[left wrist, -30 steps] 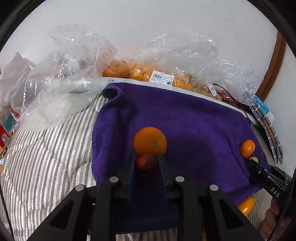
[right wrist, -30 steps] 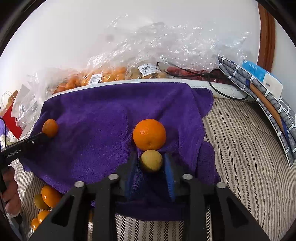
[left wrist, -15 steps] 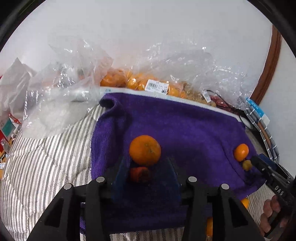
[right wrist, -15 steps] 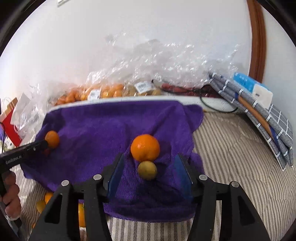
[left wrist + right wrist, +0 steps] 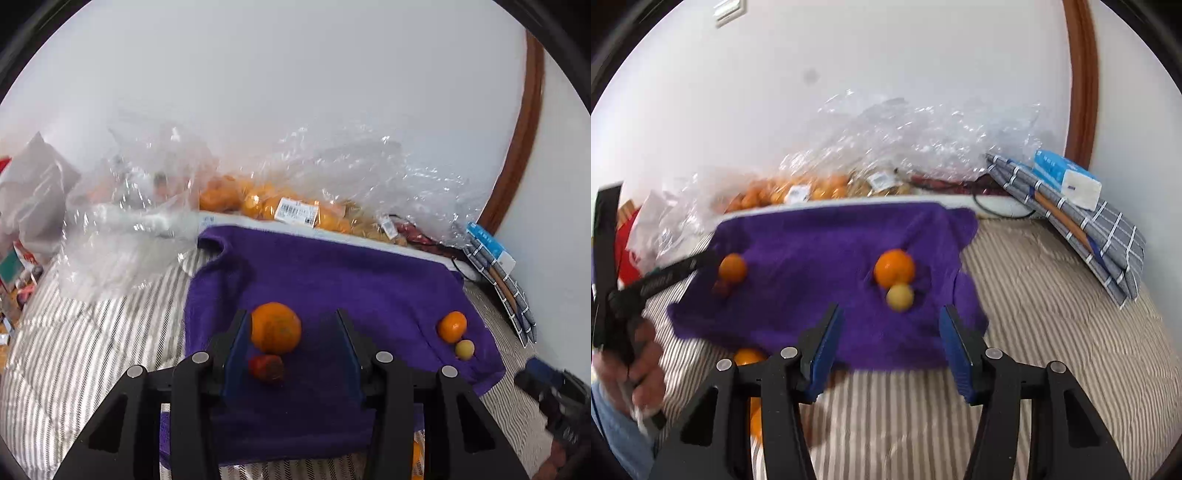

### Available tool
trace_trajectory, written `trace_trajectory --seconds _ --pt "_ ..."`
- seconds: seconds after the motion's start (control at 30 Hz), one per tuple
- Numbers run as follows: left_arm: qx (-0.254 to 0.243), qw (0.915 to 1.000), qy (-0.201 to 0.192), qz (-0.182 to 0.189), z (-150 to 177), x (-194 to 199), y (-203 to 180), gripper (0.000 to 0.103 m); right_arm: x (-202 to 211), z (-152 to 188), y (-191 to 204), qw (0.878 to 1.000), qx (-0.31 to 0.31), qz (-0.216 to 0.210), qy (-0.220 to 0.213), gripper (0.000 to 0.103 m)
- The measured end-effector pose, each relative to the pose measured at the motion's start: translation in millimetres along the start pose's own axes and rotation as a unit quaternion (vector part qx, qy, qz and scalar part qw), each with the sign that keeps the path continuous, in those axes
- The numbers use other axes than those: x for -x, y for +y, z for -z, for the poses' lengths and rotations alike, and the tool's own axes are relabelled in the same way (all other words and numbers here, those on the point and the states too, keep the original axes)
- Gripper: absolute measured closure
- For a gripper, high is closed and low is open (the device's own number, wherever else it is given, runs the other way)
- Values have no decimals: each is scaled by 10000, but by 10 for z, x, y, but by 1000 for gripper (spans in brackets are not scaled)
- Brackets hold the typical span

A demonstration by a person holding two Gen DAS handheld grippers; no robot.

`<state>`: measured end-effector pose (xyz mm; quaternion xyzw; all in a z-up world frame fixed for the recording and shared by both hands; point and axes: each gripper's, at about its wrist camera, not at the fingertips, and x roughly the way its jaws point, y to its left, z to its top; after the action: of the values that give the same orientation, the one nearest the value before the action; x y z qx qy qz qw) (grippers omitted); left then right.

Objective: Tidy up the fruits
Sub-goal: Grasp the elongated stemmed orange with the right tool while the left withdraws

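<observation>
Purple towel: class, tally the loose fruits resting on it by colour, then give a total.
Orange: 2
Red: 1
Yellow: 1
Total: 4 on the towel

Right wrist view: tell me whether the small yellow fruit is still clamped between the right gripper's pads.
No: the small yellow fruit lies on the purple towel, beyond the right gripper.

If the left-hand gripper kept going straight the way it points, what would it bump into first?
Probably the small red fruit between the open left gripper fingers, with the orange right behind it on the purple towel.
</observation>
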<state>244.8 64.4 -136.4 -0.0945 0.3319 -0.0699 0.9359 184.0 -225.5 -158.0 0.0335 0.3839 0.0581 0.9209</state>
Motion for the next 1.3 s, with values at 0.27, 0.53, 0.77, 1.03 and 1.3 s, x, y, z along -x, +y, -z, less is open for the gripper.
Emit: trace_trajectory --seconds 0.27,0.53,0.77,1.03,1.3 --pt "176 9997 -177 55 -85 202 62 55 136 378 186 9996 43 -214 181 59" --pt "-41 9996 159 -214 68 572 164 49 158 470 426 9978 296 -511 289 59" --pt "-77 9991 171 -380 383 709 397 49 -150 389 465 9959 39 -700 572 59" --pt "114 9998 67 -179 425 685 444 49 -469 335 395 9936 -208 -767 799 59" --pt "-16 9997 239 -72 489 595 378 49 -509 342 317 9889 -447 -1160 815 70"
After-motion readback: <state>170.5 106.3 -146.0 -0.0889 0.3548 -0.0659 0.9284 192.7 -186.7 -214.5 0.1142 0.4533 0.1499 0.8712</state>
